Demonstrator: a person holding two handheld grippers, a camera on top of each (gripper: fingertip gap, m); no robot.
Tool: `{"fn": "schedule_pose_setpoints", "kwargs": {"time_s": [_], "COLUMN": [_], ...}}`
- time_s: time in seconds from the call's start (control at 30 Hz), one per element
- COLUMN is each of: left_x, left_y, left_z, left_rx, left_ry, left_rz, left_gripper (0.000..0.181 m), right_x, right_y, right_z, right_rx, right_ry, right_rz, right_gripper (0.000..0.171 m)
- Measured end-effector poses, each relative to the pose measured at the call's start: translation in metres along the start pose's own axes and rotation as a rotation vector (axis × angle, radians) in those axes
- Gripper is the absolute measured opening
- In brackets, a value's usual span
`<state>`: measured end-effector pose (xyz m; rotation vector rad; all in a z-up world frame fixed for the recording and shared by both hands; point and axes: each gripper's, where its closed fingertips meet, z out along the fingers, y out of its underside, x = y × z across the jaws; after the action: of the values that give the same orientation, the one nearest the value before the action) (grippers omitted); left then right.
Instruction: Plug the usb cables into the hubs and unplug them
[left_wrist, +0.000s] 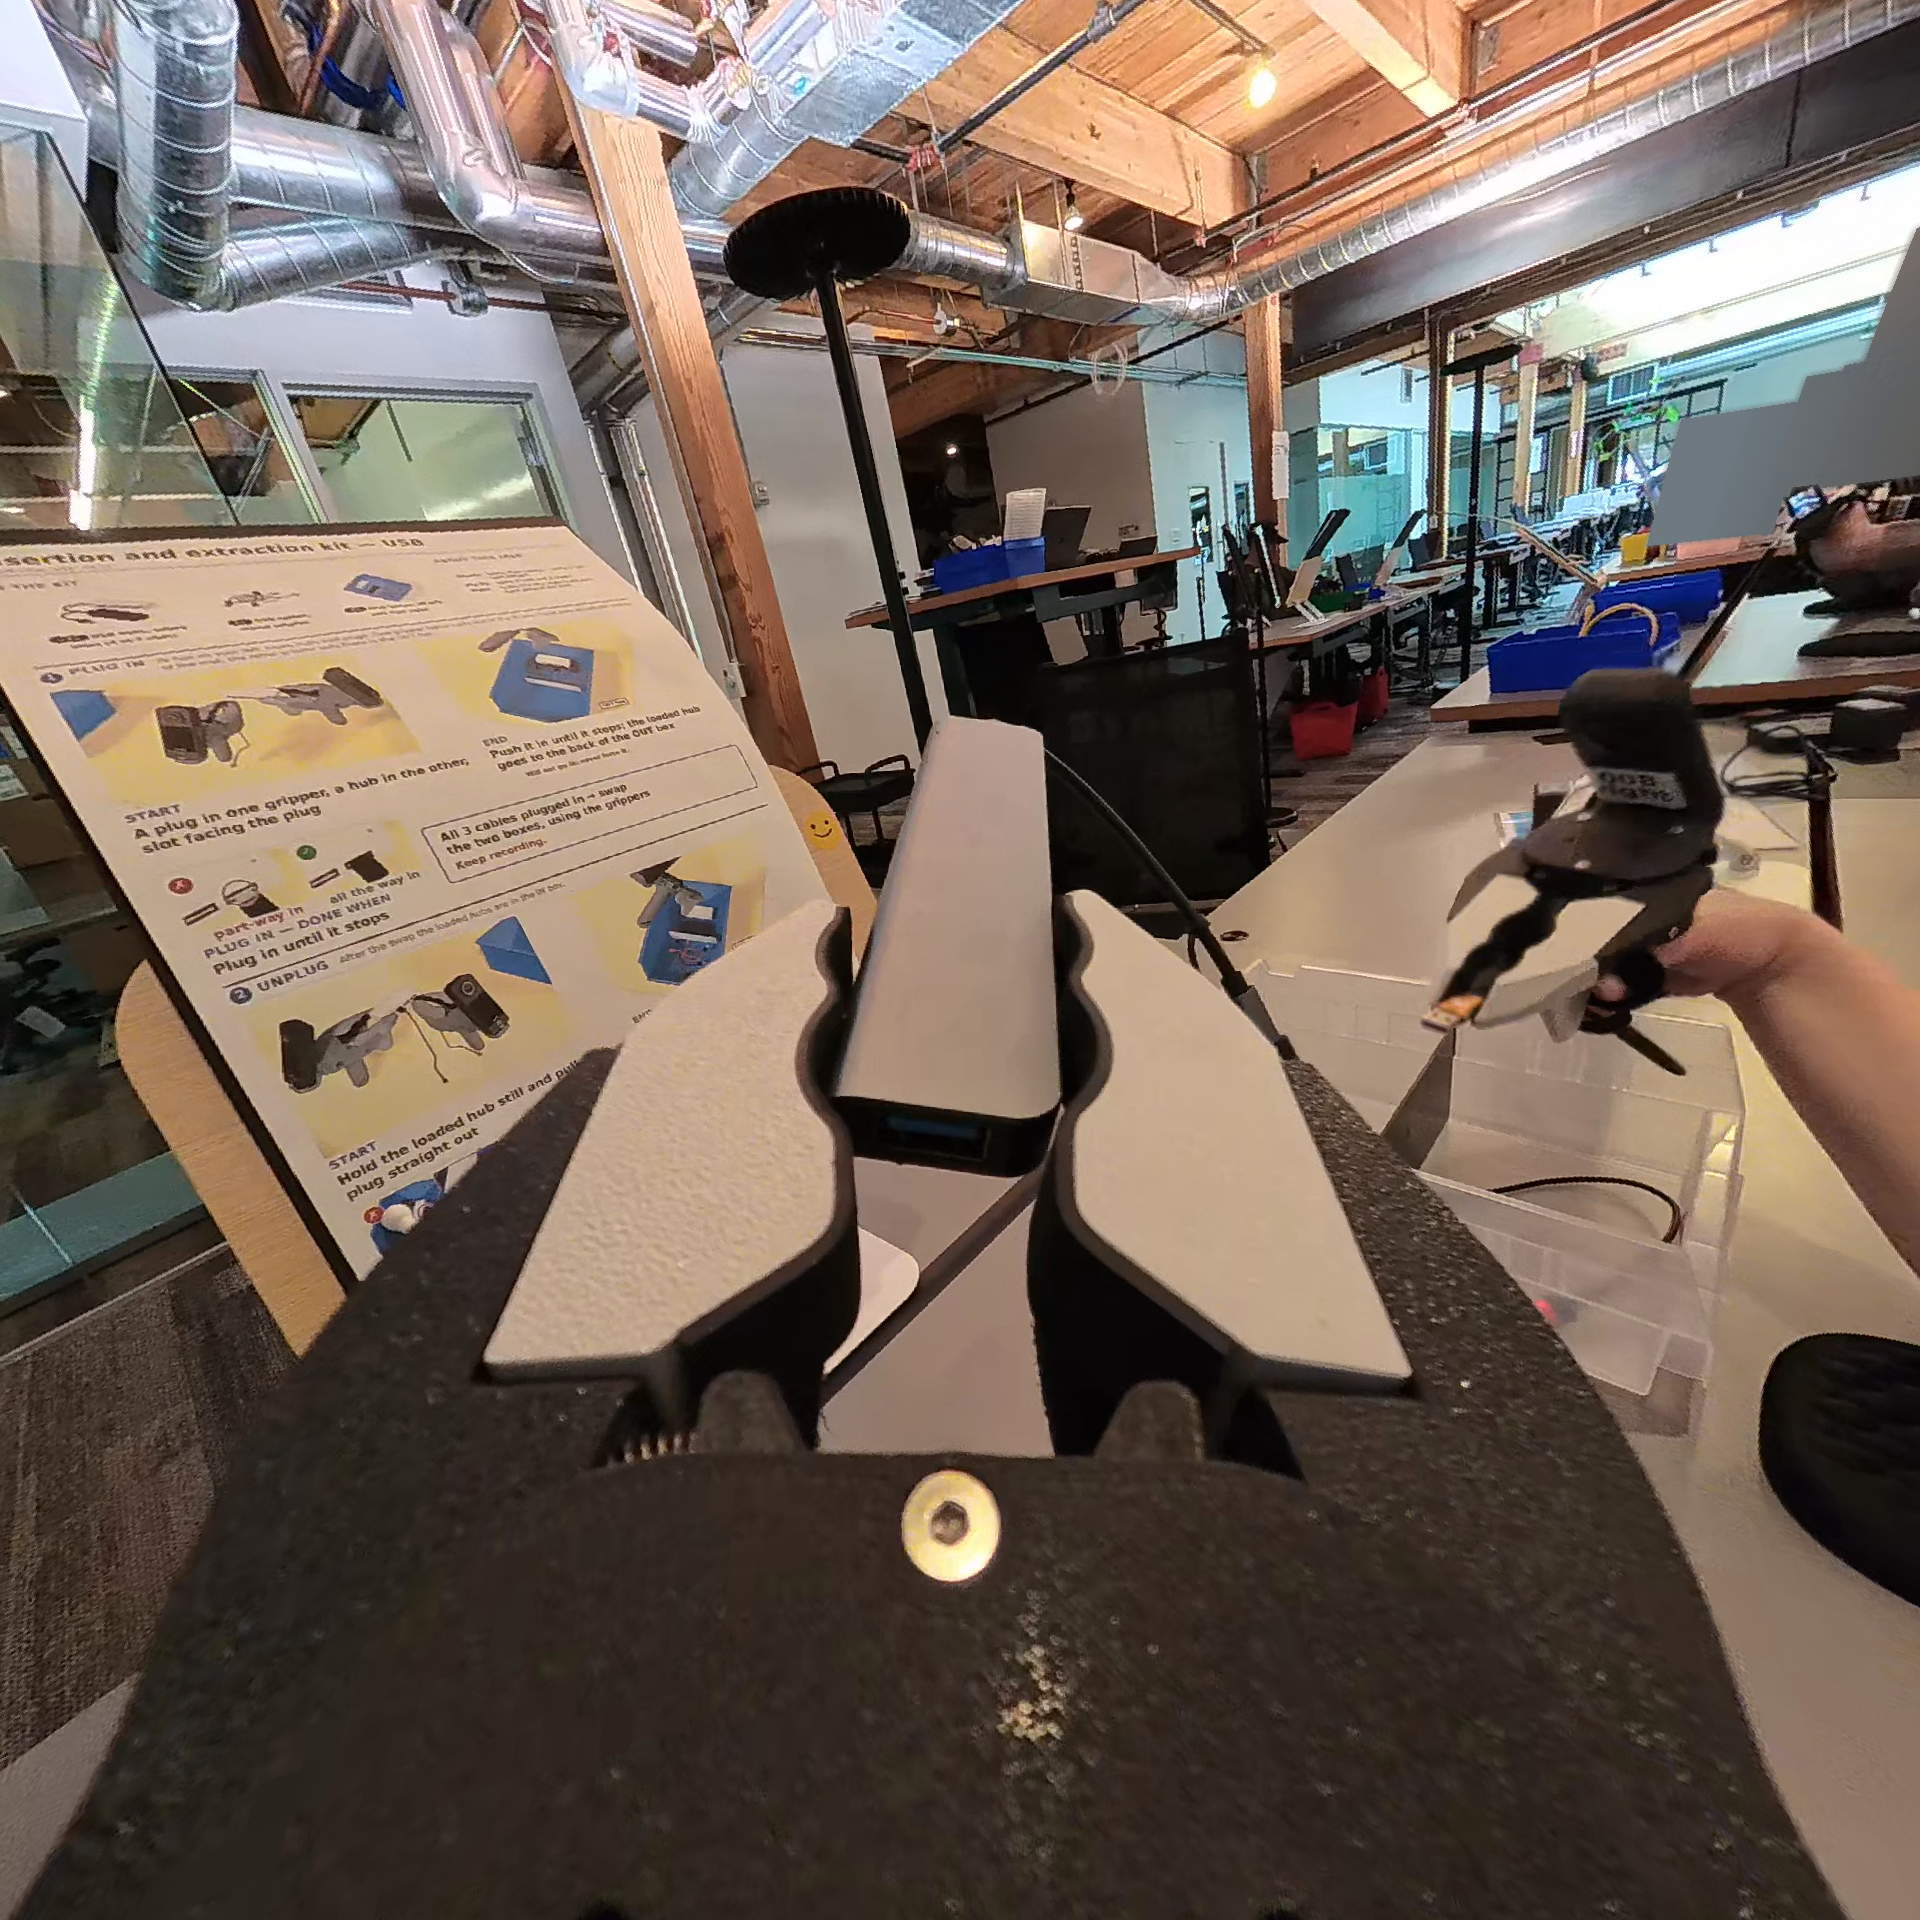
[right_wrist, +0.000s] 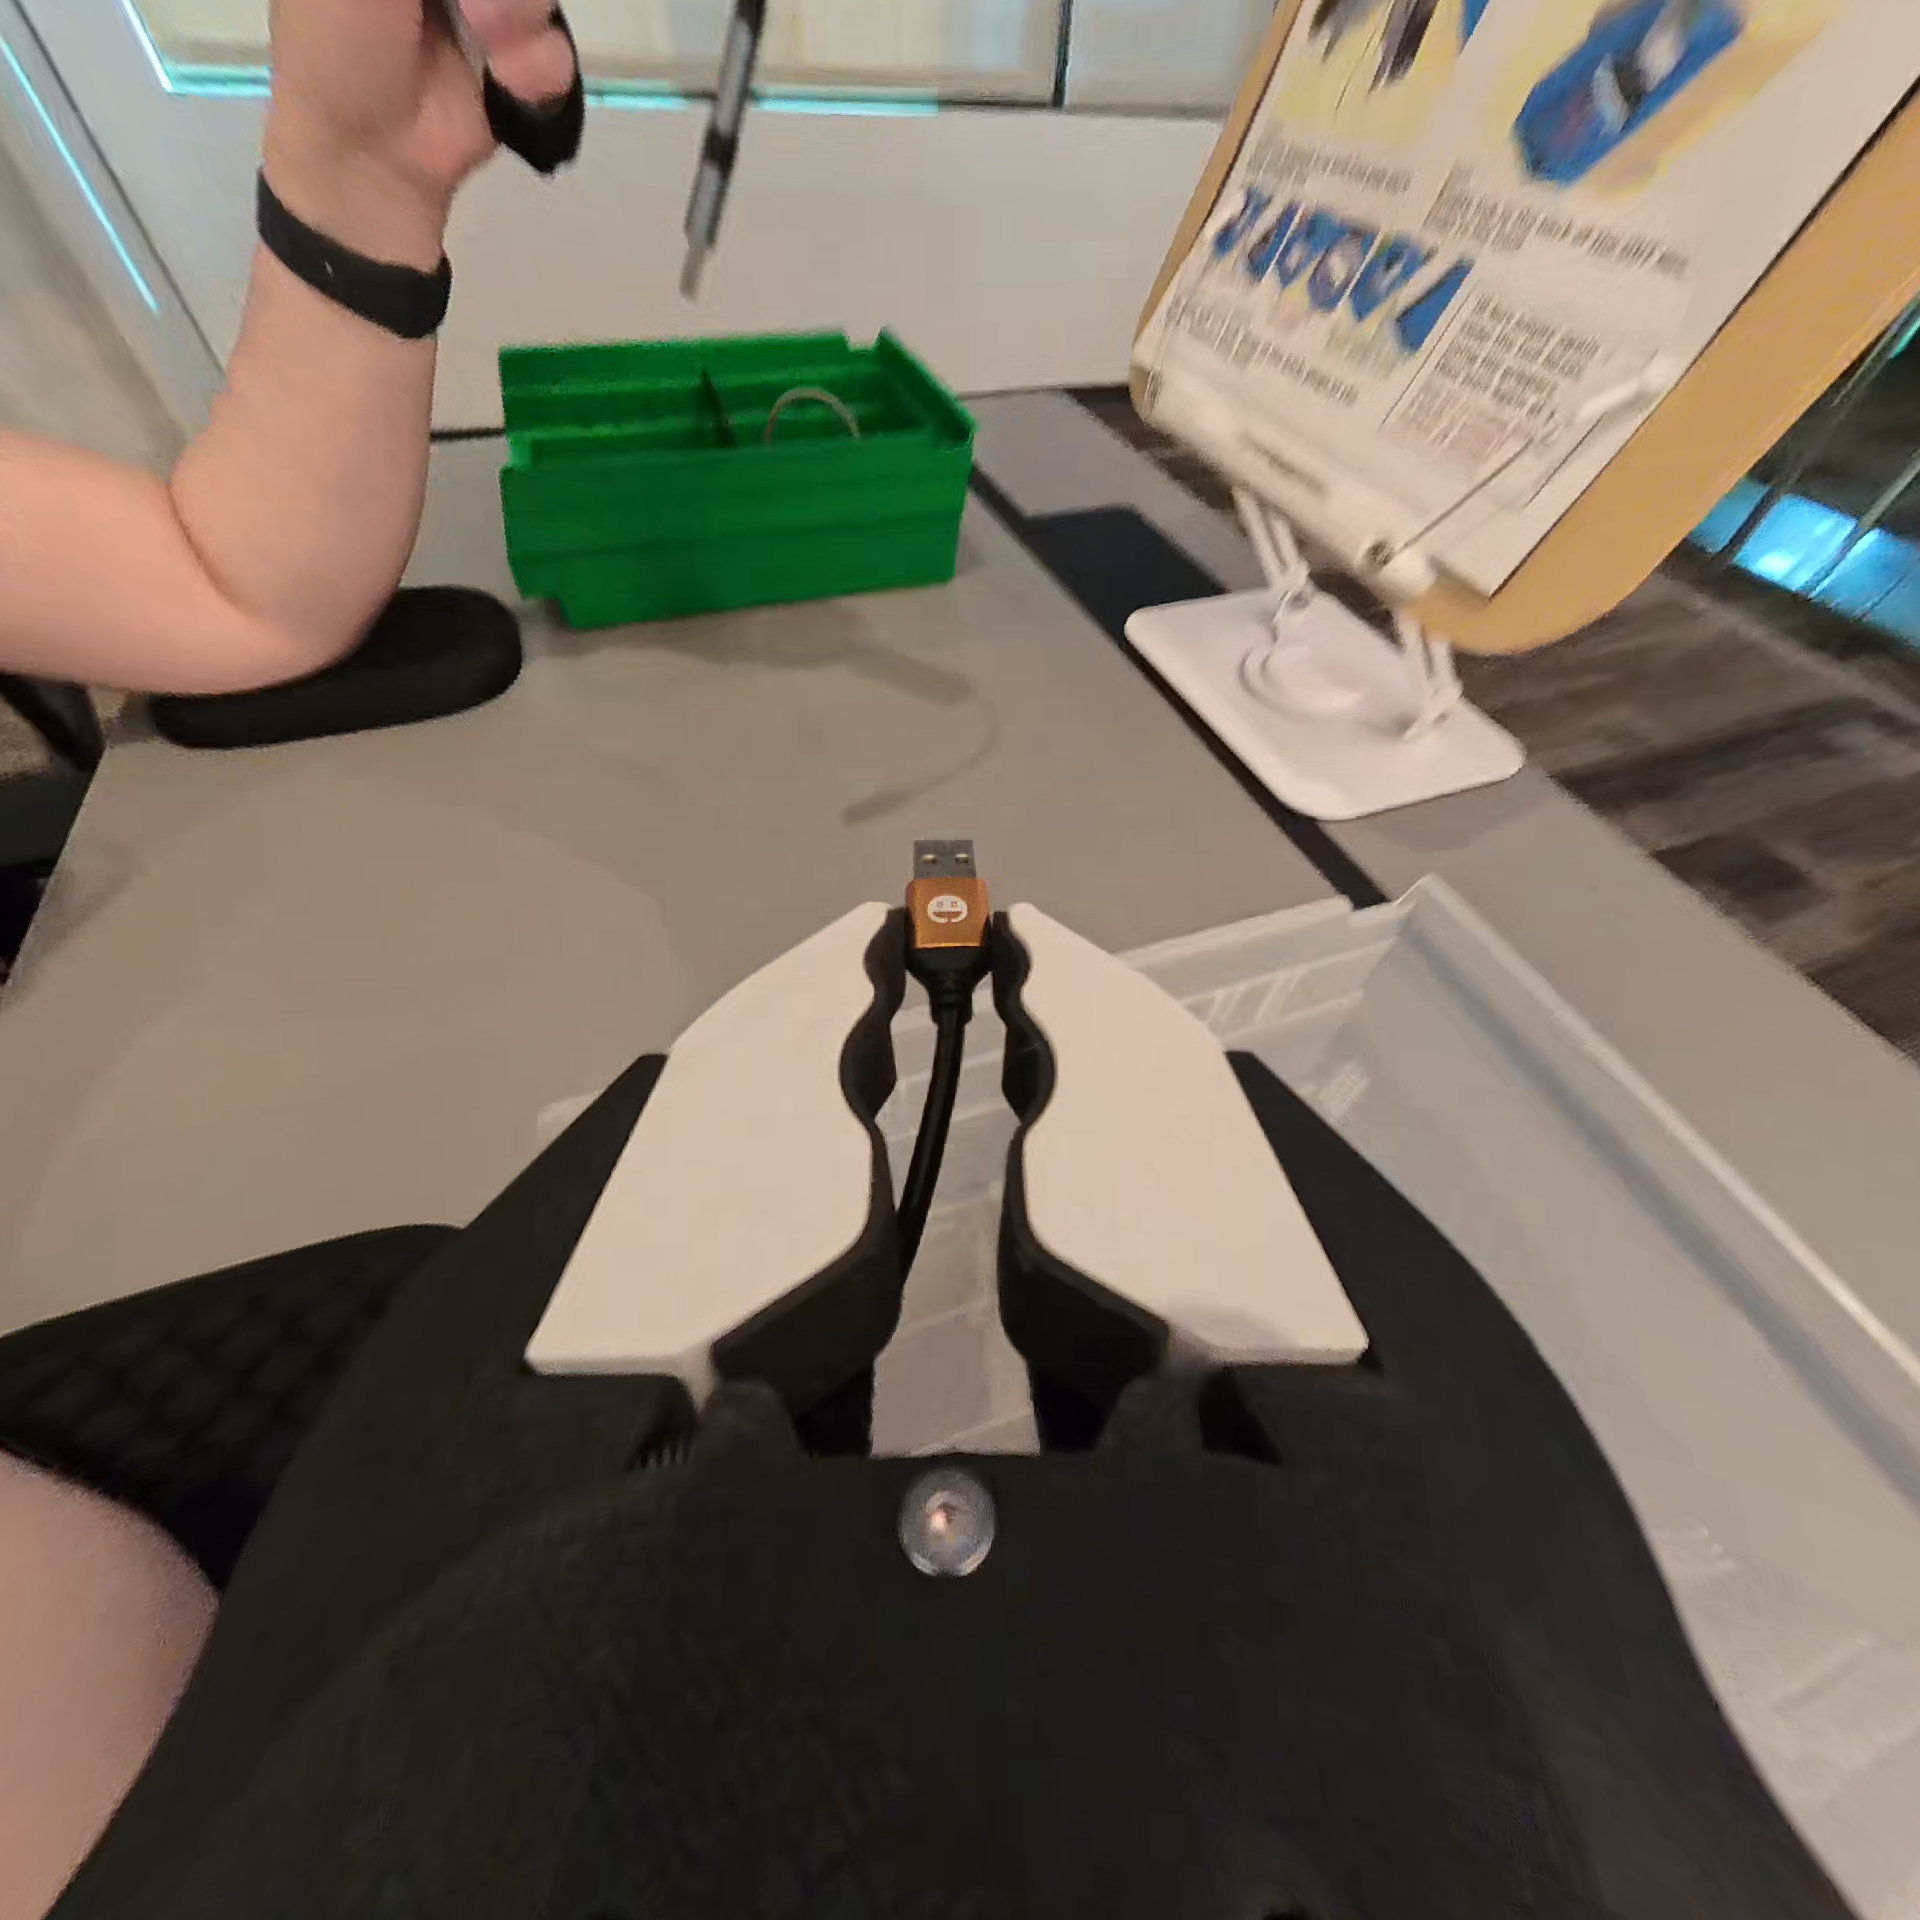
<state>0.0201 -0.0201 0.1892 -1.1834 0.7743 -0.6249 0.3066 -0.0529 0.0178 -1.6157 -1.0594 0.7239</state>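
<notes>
My left gripper (left_wrist: 951, 914) is shut on a grey USB hub (left_wrist: 961, 883), held up in the air; a blue USB slot (left_wrist: 940, 1135) on its near end faces the camera, and its black cable (left_wrist: 1153, 873) trails off to the right. My right gripper (right_wrist: 948, 914) is shut on a USB cable's orange plug (right_wrist: 945, 912), whose metal tip sticks out past the fingertips. The right gripper also shows in the left wrist view (left_wrist: 1496, 997), off to the right and apart from the hub. The hub shows blurred at the top of the right wrist view (right_wrist: 717, 145).
An instruction board (left_wrist: 395, 831) on a white stand (right_wrist: 1320, 707) is at the table's edge. A clear plastic bin (right_wrist: 1455, 1091) lies under the right gripper. A green bin (right_wrist: 727, 488) sits on the grey table (right_wrist: 416, 935). A person's arm (right_wrist: 260, 499) rests on a black pad. My right fingertips sit around 35 centimeters from my left ones.
</notes>
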Motion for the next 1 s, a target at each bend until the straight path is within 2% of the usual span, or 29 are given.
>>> {"fn": "schedule_pose_setpoints", "kwargs": {"time_s": [0.1,0.2,0.3,0.43,0.53,0.63,0.7,0.77,0.9,1.0], "left_x": [0.002,0.003,0.004,0.004,0.003,0.001,-0.001,-0.001,-0.003,-0.005], "left_y": [0.001,0.003,0.003,0.002,0.000,-0.003,-0.004,-0.006,-0.009,-0.010], "left_z": [0.001,0.003,0.004,0.003,0.001,-0.001,-0.002,-0.004,-0.007,-0.009], "left_rx": [-0.003,-0.013,-0.015,-0.012,-0.005,0.005,0.010,0.013,0.023,0.030], "left_ry": [0.004,0.004,0.004,0.002,-0.003,-0.008,-0.012,-0.014,-0.019,-0.021], "left_rz": [0.000,0.006,0.010,0.012,0.010,0.006,0.005,0.004,0.003,-0.004], "left_gripper": [0.036,0.036,0.035,0.035,0.035,0.035,0.035,0.035,0.035,0.035], "right_x": [0.000,-0.006,-0.026,-0.040,-0.054,-0.053,-0.045,-0.025,0.019,0.024], "right_y": [0.009,-0.014,-0.042,-0.037,-0.048,-0.057,-0.068,-0.084,-0.100,-0.103], "right_z": [0.010,0.017,0.021,0.028,0.026,0.024,0.017,-0.003,-0.076,-0.136], "right_rx": [-0.019,0.057,0.107,0.024,0.051,0.070,0.116,0.200,0.417,0.574], "right_ry": [-0.040,-0.086,-0.127,-0.168,-0.236,-0.194,-0.111,0.049,0.419,0.635], "right_rz": [0.025,0.025,-0.075,-0.083,-0.062,-0.119,-0.170,-0.193,-0.189,-0.257], "right_gripper": [0.017,0.016,0.016,0.016,0.016,0.016,0.017,0.016,0.016,0.016]}}
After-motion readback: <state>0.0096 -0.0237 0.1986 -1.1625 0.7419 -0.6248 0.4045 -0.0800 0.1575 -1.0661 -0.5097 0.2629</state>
